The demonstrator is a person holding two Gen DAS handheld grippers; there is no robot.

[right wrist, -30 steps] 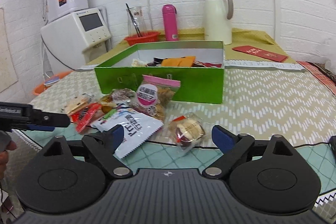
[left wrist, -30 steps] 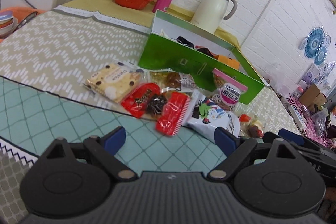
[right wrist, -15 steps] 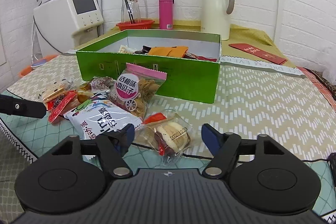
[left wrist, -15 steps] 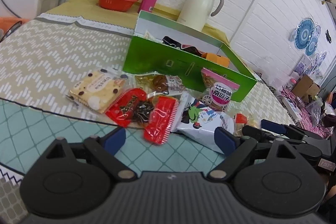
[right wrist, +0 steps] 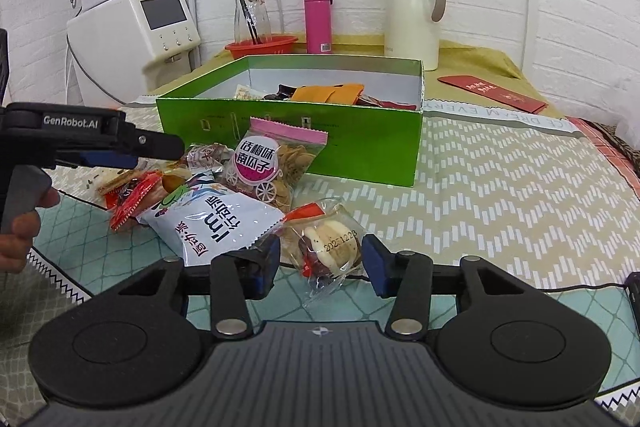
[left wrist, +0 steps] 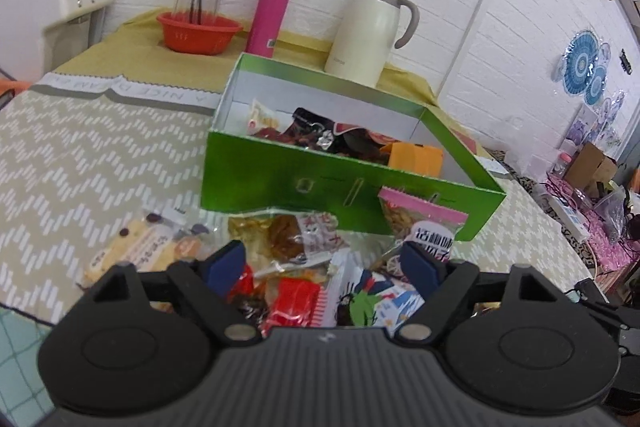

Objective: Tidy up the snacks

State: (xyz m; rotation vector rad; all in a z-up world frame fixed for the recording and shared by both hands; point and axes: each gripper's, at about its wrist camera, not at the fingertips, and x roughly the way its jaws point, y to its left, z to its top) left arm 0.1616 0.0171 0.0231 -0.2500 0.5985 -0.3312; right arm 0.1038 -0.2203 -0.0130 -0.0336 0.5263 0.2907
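A green box (left wrist: 340, 187) (right wrist: 360, 151) with several snacks inside stands on the table. In front of it lies a pile of snack packets: a red packet (left wrist: 294, 301), a clear packet of brown snacks (left wrist: 288, 235), a biscuit packet (left wrist: 140, 247), a white-and-blue bag (right wrist: 216, 223) and a pink-topped bag (right wrist: 276, 163). My left gripper (left wrist: 324, 267) is open, low over the red packet. My right gripper (right wrist: 320, 259) is open, with its fingers on either side of a clear wrapped cookie (right wrist: 332, 243), not touching it.
Behind the box stand a cream jug (right wrist: 416, 15), a pink flask (right wrist: 318, 19), and a red bowl (right wrist: 262, 45) with a glass bottle. A white appliance (right wrist: 132, 35) is at the back left. A red envelope (right wrist: 492, 93) lies at the right.
My left gripper has moved forward and down over the snack pile. My right gripper has moved forward to straddle the wrapped cookie, and its fingers have narrowed.
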